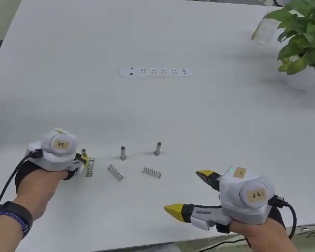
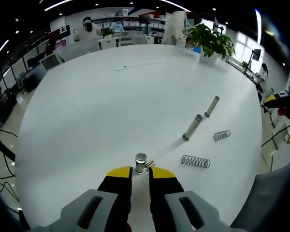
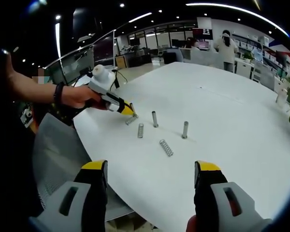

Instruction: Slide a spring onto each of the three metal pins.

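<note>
Three short metal pins stand on the white table. My left gripper is shut on the leftmost pin, its jaws close on either side of it. One spring lies on the table right beside those tips. The other two pins stand free to the right, bare. Two more springs lie in front of them. My right gripper hovers open near the front right edge with nothing between its jaws, well clear of the pins.
A white power strip lies at mid-table, far behind the pins. A potted plant stands at the back right corner. The table's front edge runs just below the right gripper.
</note>
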A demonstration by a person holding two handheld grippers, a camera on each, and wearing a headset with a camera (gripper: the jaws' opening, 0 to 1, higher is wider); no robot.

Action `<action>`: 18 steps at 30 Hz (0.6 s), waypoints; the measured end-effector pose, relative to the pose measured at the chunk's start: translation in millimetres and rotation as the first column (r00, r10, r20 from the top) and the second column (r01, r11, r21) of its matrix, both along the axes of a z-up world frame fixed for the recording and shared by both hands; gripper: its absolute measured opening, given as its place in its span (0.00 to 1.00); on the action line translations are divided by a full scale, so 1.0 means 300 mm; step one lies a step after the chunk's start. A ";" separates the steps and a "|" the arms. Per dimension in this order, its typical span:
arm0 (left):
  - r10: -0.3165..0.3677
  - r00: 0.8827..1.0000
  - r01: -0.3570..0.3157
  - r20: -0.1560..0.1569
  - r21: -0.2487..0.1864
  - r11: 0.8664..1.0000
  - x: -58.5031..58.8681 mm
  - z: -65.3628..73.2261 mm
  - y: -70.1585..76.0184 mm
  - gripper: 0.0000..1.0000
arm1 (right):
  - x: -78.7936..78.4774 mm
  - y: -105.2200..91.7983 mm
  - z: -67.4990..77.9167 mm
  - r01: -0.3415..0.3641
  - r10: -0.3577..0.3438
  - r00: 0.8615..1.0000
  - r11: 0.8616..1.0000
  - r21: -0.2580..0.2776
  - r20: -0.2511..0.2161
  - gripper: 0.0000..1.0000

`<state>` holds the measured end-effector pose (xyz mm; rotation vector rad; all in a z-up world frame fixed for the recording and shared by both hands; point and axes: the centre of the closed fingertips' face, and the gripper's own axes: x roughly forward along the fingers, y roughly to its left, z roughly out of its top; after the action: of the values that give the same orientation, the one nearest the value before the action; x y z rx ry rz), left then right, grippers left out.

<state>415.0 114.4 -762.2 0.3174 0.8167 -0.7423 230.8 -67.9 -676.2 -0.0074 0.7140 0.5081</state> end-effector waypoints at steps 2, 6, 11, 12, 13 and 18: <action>0.000 1.000 0.000 -0.010 0.003 1.000 -0.006 -0.006 0.005 0.08 | -0.001 0.000 0.000 0.000 0.000 1.000 1.000 0.000 0.000 0.72; 0.004 1.000 -0.004 -0.017 0.008 1.000 -0.020 -0.010 0.023 0.10 | -0.001 0.000 -0.002 0.000 0.000 1.000 1.000 0.000 0.000 0.72; 0.004 1.000 -0.003 -0.021 0.015 1.000 -0.043 -0.012 0.051 0.11 | -0.003 0.001 -0.002 0.002 -0.002 1.000 1.000 0.002 0.001 0.72; 0.005 1.000 -0.005 -0.023 0.016 1.000 -0.046 -0.013 0.056 0.11 | -0.003 0.002 -0.002 0.002 -0.002 1.000 1.000 0.004 0.001 0.72; 0.008 1.000 -0.008 -0.025 0.017 1.000 -0.051 -0.015 0.064 0.11 | -0.005 0.004 -0.002 0.002 -0.002 1.000 1.000 0.006 0.000 0.72; 0.020 0.999 -0.019 -0.035 0.017 1.000 -0.073 -0.021 0.089 0.11 | -0.008 0.005 -0.007 0.001 -0.001 1.000 1.000 0.006 -0.001 0.72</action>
<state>393.0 141.0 -768.6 0.3112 0.8583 -0.7249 228.5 -66.3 -678.4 -0.0015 0.7135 0.5094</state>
